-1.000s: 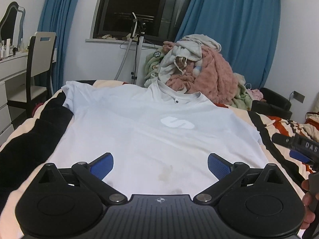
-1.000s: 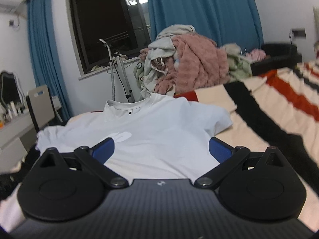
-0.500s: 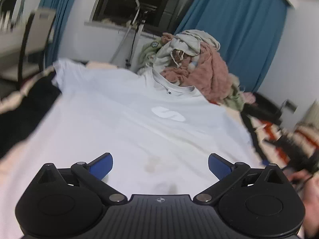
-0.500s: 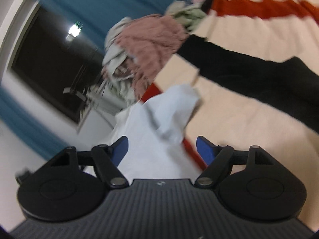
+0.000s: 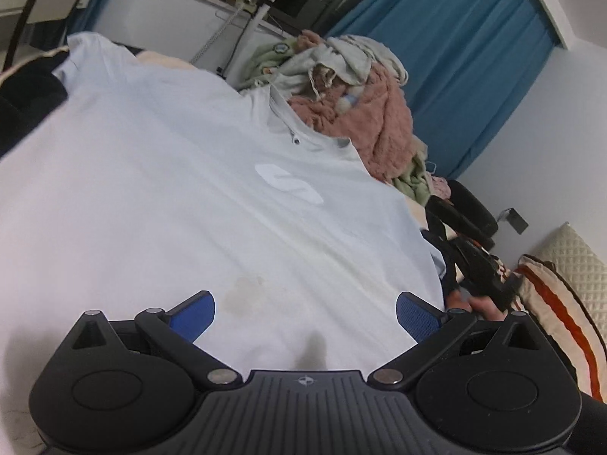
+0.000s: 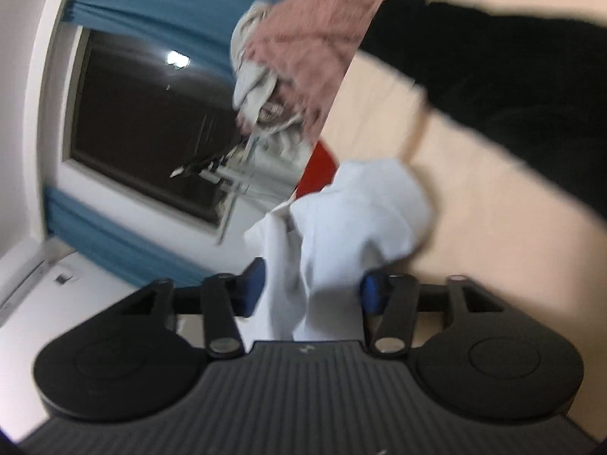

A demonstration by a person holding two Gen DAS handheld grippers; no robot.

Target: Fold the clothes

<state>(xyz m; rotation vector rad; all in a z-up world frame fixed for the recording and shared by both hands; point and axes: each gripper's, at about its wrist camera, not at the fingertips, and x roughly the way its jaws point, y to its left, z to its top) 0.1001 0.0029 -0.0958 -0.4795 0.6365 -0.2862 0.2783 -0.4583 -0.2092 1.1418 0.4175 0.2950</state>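
Observation:
A pale blue T-shirt [image 5: 227, 189] with a white chest logo [image 5: 288, 184] lies flat on the bed, collar pointing away from me. Brownish stains mark its lower front. My left gripper [image 5: 305, 314] hovers open over that lower front, with nothing between its blue pads [image 5: 191, 314]. The right wrist view is tilted and blurred. There my right gripper [image 6: 314, 295] stands about half open, its pads on either side of a raised bunch of the shirt's sleeve [image 6: 364, 212]. The left wrist view shows the right gripper [image 5: 478, 265] and a hand at the shirt's right edge.
A heap of pink and grey clothes [image 5: 353, 87] sits beyond the collar. The bedspread [image 6: 493, 227] is cream with black and red stripes. A pillow [image 5: 565, 265] lies at the right. A window, blue curtains [image 5: 474, 57] and a stand [image 5: 250, 22] are behind.
My right gripper has rolled, moved onto the shirt's right sleeve, and its fingers have narrowed around the cloth. My left gripper has tilted and moved lower over the shirt, still wide open.

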